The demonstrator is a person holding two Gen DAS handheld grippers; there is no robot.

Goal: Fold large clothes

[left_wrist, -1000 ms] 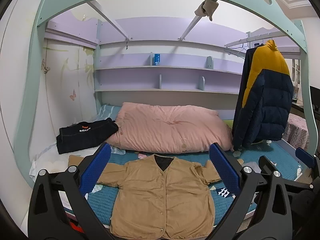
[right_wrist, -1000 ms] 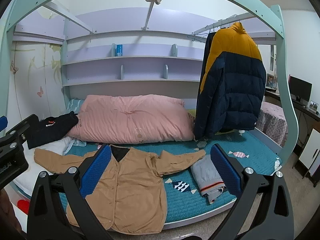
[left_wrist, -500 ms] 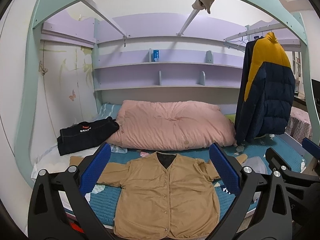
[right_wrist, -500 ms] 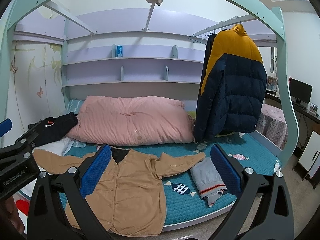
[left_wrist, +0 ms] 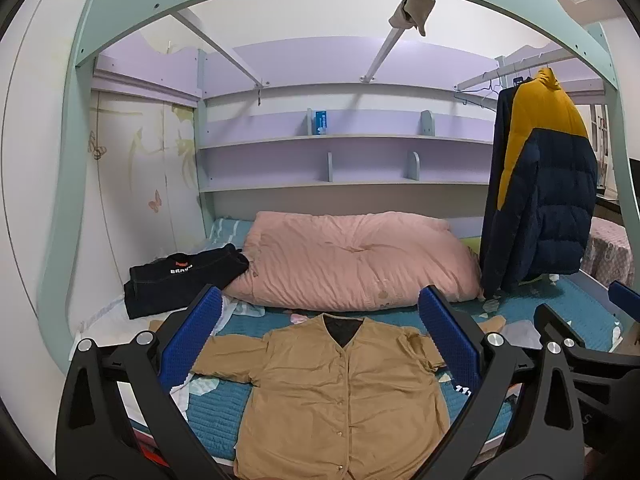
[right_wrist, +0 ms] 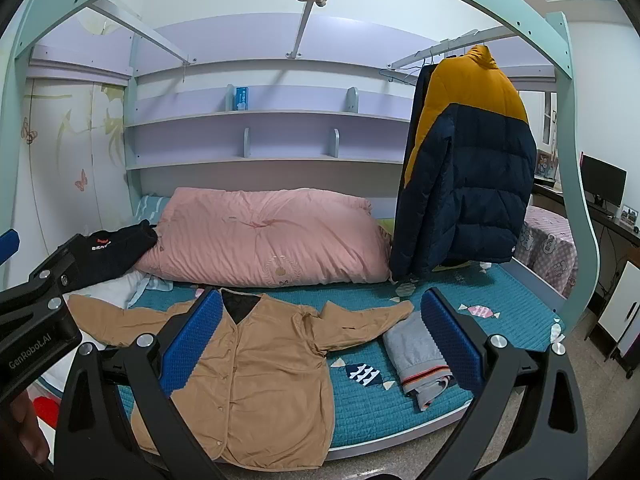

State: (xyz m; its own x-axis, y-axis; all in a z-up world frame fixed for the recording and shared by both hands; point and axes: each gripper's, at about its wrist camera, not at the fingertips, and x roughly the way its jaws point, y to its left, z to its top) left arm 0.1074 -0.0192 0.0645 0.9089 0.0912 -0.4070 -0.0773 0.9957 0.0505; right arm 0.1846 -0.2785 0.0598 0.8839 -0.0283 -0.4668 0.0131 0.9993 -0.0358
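Tan jacket spread flat, buttoned front up, collar toward pink quilt, on teal bedspread at near edge of bed; sleeves extended to both sides. Left gripper and right gripper both spread wide, empty, held above the bed edge, clear of the fabric. Folded grey garment just beside right sleeve; black folded garment at left of quilt; navy-and-yellow puffer coat hanging at right.
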